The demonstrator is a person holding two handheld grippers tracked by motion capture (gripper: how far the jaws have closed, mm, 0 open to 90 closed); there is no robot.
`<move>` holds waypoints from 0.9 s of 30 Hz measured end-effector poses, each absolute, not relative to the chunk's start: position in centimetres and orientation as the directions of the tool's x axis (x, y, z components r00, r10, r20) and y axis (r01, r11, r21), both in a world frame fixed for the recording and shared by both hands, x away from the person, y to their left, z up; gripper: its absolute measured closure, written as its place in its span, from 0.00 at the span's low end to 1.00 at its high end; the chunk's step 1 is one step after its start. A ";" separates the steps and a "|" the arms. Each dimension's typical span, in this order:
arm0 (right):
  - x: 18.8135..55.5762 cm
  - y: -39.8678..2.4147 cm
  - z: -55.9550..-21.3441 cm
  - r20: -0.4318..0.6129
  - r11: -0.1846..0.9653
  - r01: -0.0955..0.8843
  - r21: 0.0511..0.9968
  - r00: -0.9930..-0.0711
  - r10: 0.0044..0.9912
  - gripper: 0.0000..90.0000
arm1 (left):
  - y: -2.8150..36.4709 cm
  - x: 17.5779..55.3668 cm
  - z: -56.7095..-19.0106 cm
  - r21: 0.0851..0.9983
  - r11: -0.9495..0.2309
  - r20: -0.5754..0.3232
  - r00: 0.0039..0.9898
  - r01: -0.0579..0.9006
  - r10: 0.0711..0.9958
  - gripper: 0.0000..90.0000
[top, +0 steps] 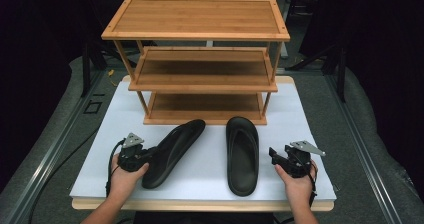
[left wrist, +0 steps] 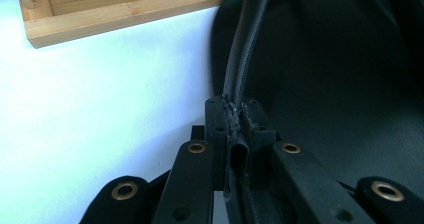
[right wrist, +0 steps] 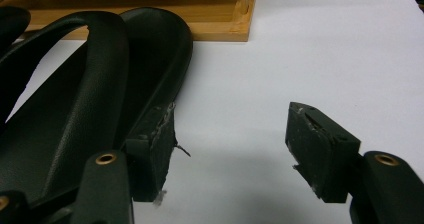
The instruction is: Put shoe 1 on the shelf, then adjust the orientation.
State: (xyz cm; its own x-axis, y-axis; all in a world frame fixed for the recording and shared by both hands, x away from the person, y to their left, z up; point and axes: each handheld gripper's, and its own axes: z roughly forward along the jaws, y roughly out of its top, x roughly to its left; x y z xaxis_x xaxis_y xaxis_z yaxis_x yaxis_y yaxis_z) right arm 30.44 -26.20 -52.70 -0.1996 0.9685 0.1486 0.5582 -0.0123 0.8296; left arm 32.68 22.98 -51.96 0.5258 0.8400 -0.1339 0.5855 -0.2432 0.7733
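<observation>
Two black thong sandals lie on the white board in front of a bamboo rack. The left sandal [top: 172, 151] lies slanted, toe toward the rack. My left gripper [top: 149, 154] is at its heel side, shut on the sandal's thin strap [left wrist: 245, 49]. In the left gripper view the left gripper [left wrist: 234, 115] has both pads pinching that strap, with the sole [left wrist: 325, 84] to its right. The right sandal [top: 242, 154] lies straight. My right gripper [top: 274, 157] stands open just right of it. In the right gripper view the right gripper [right wrist: 235, 149] holds nothing, and its left jaw is next to the sandal's rim [right wrist: 165, 84].
A three-shelf bamboo rack [top: 200, 34] stands at the back of the white board [top: 210, 184]. Its bottom shelf edge [left wrist: 115, 14] is close ahead of the left sandal, and a corner [right wrist: 240, 19] shows beyond the right sandal. Grey carpet surrounds the board.
</observation>
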 end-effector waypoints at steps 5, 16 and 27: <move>30.4 -26.3 -52.7 0.155 -0.019 0.559 0.829 -0.197 0.968 0.40 | 23.0 32.4 -51.2 0.793 -0.249 -0.115 0.539 0.556 0.835 0.94; 30.4 -26.3 -52.7 0.156 -0.022 0.559 0.829 -0.194 0.969 0.40 | 24.2 31.5 -48.9 0.859 -0.162 -0.144 0.532 0.486 0.835 0.94; 30.5 -26.3 -52.7 0.159 -0.024 0.561 0.828 -0.194 0.968 0.40 | 25.6 30.9 -47.3 0.898 -0.091 -0.161 0.512 0.431 0.844 0.94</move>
State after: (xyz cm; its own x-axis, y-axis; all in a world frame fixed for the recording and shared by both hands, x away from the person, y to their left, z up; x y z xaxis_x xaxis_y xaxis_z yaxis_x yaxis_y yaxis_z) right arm 30.48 -26.34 -52.75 -0.1939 0.9680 0.1593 0.5607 -0.0239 0.8277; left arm 30.90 25.55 -47.33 0.5122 0.8437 -0.1606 0.4313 -0.0910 0.8976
